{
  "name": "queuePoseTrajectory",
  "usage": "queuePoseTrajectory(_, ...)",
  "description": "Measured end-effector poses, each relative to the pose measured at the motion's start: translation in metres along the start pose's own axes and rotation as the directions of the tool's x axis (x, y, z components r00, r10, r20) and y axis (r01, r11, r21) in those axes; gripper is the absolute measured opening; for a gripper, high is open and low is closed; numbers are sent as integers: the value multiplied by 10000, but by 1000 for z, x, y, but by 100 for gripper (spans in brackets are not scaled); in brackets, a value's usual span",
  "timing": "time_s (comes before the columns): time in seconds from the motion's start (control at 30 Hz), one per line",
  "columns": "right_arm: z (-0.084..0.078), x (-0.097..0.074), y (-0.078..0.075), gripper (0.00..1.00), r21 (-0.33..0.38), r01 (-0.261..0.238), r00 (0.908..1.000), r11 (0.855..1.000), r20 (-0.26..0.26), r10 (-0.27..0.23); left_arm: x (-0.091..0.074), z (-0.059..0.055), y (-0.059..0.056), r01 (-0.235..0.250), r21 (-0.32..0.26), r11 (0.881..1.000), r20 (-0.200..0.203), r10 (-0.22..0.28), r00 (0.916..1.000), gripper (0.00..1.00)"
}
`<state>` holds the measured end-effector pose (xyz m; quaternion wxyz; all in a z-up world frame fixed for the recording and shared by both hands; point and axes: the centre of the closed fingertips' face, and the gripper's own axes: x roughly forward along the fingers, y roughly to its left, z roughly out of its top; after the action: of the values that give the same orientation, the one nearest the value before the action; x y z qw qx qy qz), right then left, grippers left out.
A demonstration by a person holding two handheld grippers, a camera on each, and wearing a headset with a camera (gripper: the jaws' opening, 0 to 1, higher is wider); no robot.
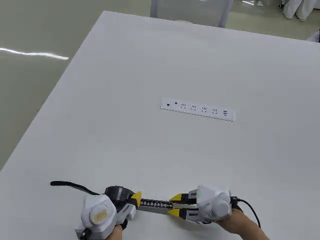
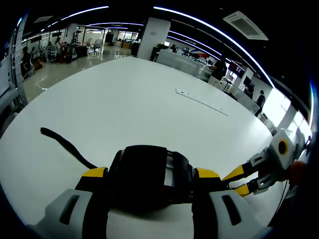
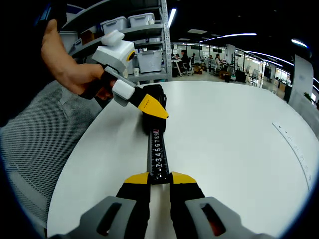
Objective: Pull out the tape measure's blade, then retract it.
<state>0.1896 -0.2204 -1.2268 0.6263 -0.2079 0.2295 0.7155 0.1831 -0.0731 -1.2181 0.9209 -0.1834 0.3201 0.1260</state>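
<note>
**Tape measure clamped on one side, blade tip pinched on the other**

The black tape measure [image 2: 149, 167] sits on the white table [image 1: 150, 75] at its near edge, well apart from the white power strip [image 1: 197, 109] and on the person's side of it. The left gripper [image 1: 131, 200] has its yellow-tipped jaws spread to the body's width, one pressed against each flank, so the case fills the gap between them. A black wrist strap [image 1: 70, 185] trails from the case across the tabletop, away from the power strip.

A short length of the blade [image 3: 156, 149] is out, its printed numerals facing up. It runs low over the table, roughly parallel to the power strip, from the case to the right gripper [image 3: 159, 178]. That gripper's jaws stand narrow, closed on the blade's free end, which lies right between the yellow tips. The two grippers face each other tip to tip, near one another, joined by the blade alone. In the right gripper view a hand [image 3: 70, 69] grips the left gripper's handle.
</note>
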Motion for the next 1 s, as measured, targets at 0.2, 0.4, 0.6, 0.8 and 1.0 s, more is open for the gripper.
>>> queuePoseTrajectory(0.2, 4, 4, 0, 13, -2, -28, 10000, 10000, 25, 28, 1, 0, 0, -36, -52, 10000, -39, 36, 10000, 65)
queuePoseTrajectory(0.4, 5, 9, 0, 13, 1, -91, 9999, 10000, 96, 91, 1, 0, 1, -19, -105, 9999, -50, 19, 10000, 65)
queuePoseTrajectory(0.6, 8, 14, 1, 13, -2, -155, 9998, 9999, 143, 155, 1, 0, 1, -2, -86, 10000, -65, 2, 10000, 65)
queuePoseTrajectory(0.8, 10, 17, 1, 13, 20, -176, 9997, 9998, 170, 176, 1, 0, 1, -3, -71, 10000, -72, 2, 10000, 65)
queuePoseTrajectory(1.0, 12, 21, 1, 13, 9, -196, 9996, 9998, 188, 196, 1, 0, 1, 8, -89, 10000, -87, -8, 10000, 65)
